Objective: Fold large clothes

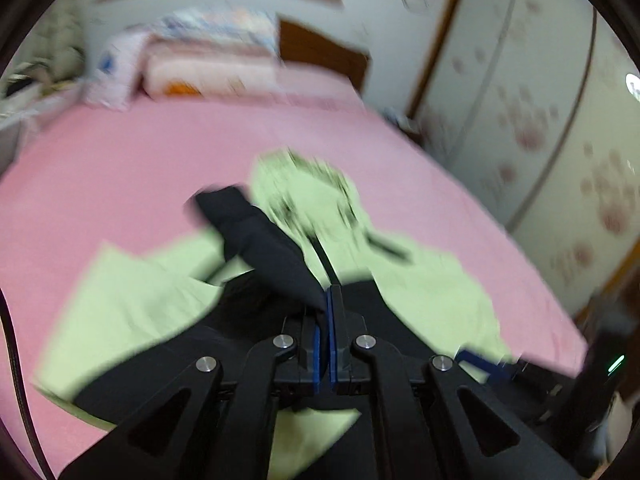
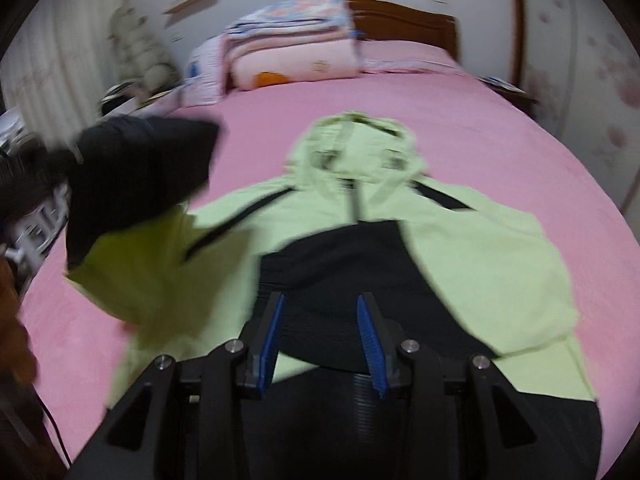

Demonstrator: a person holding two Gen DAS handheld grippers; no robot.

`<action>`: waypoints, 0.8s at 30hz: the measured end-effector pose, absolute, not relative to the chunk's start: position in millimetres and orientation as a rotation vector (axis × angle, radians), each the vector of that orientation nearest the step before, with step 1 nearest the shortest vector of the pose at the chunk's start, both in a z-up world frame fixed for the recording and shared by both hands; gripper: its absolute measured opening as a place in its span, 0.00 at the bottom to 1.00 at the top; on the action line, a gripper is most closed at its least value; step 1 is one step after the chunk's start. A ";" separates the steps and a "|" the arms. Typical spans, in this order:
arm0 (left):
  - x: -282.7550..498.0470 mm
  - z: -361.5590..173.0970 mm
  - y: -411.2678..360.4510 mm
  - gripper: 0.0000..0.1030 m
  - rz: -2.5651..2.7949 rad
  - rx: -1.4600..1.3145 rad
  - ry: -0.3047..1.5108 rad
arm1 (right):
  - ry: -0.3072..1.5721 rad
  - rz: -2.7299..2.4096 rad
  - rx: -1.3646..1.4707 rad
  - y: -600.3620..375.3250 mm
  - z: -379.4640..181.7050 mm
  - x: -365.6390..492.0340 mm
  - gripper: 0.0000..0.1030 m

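Note:
A light green and black hooded jacket lies front up on the pink bed, hood toward the headboard. My left gripper is shut on the black cuff end of the jacket's sleeve and holds it lifted above the jacket's body. In the right wrist view that lifted sleeve hangs in the air at the left, black at the end and green below. My right gripper is open and empty, just above the jacket's black lower panel. Both views are motion blurred.
Folded quilts and pillows are stacked at the head of the bed by a brown headboard. A wardrobe with flower-print sliding doors stands along the bed's right side. Cluttered furniture lines the left side.

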State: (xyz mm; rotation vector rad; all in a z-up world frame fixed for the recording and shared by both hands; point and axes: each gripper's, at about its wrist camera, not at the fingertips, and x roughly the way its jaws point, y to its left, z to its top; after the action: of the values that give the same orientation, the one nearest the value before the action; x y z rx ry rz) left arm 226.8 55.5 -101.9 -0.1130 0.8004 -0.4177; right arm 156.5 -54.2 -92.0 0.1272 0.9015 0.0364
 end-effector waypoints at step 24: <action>137.7 -114.1 89.6 0.61 -0.227 0.016 0.845 | 1.006 0.159 0.329 -111.1 -134.9 157.2 0.37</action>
State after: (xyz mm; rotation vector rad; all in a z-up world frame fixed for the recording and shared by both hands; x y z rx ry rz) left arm 137.7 89.6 -114.1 0.0164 0.8450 -0.2273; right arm 157.2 -111.1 -134.9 0.3291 1.0059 0.1592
